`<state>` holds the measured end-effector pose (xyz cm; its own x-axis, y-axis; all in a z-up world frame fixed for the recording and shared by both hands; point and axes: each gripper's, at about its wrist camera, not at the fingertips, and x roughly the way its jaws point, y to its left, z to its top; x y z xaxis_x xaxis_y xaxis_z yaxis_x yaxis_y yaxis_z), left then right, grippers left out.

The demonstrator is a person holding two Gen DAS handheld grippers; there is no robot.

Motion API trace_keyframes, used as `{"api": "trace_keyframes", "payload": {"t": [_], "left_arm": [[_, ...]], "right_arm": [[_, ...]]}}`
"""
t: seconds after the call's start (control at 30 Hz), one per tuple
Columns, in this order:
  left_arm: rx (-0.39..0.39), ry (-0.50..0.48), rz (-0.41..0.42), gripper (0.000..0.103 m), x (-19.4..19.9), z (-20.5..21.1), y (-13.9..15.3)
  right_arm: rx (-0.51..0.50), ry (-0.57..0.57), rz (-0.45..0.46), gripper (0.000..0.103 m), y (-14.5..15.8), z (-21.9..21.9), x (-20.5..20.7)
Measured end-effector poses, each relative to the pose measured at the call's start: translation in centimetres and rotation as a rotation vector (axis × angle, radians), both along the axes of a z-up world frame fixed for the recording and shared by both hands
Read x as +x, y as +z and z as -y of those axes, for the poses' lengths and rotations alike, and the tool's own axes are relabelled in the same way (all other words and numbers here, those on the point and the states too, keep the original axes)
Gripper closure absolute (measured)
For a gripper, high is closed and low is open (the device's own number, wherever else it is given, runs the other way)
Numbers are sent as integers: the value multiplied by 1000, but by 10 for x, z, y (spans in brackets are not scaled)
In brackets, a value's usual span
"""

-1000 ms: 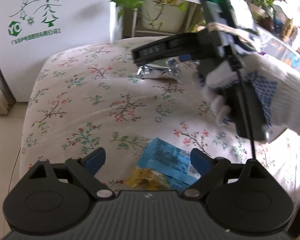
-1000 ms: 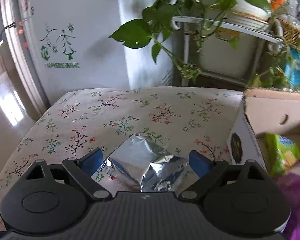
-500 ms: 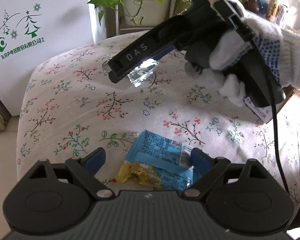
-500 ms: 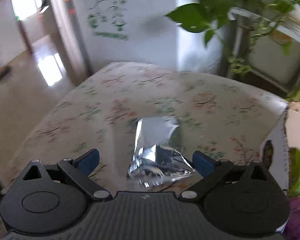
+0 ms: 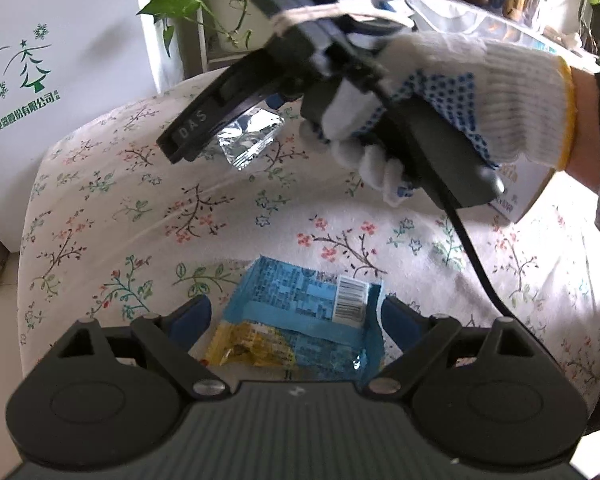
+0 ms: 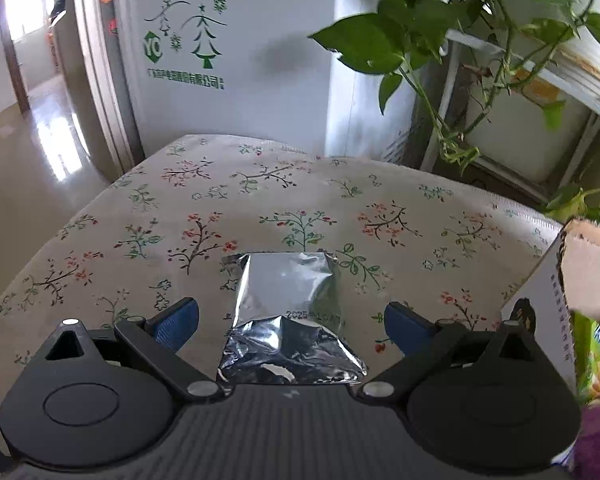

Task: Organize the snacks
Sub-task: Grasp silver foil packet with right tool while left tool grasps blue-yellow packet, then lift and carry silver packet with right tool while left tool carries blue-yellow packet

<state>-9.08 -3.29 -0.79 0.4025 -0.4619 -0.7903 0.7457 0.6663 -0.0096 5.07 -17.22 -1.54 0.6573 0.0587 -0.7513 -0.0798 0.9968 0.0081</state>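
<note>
Fingers of both grippers stand apart, tilted downward over the floral-cloth counter [image 6: 300, 200]: left gripper [image 5: 296, 316] straddling a blue-and-yellow snack packet [image 5: 300, 320], right gripper [image 6: 292, 320], in a white-gloved hand [image 5: 452, 108], straddling a crinkled silver foil pouch [image 6: 288, 320].

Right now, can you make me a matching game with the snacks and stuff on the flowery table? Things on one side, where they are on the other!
Things:
1. silver foil packet
2. blue and yellow packet
3. cardboard box
4. green snack bag

Places:
A. inside the box
B. between the open left gripper's fingers
C. at the table's right edge, in the right wrist view
D. between the open right gripper's fingers

Pairs: 1-D, 2-B, 3-C, 4-A
</note>
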Motion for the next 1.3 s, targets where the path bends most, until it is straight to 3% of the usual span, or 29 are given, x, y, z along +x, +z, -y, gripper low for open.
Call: {"api": "trace_keyframes", "payload": {"t": [0.23,0.4,0.5,0.67,1.3], "left_arm": [[29,-22,22,9,-3,6,-3],[23,-26,18,16,-5,7,-3],[14,-35,19,29,-7,8,0],[5,-31,25,41,-8,9,2],[-32,129,44,42,2,-11,12]], "right_arm": [[6,-38,-27,7,-7,1,2],[22,-37,-25,34,-3,0,1],[22,-39,-34,37,-1,-2,-2],[32,-41,-35,38,6,-5,-15],[106,-52,15,38,78,5,-99]]}}
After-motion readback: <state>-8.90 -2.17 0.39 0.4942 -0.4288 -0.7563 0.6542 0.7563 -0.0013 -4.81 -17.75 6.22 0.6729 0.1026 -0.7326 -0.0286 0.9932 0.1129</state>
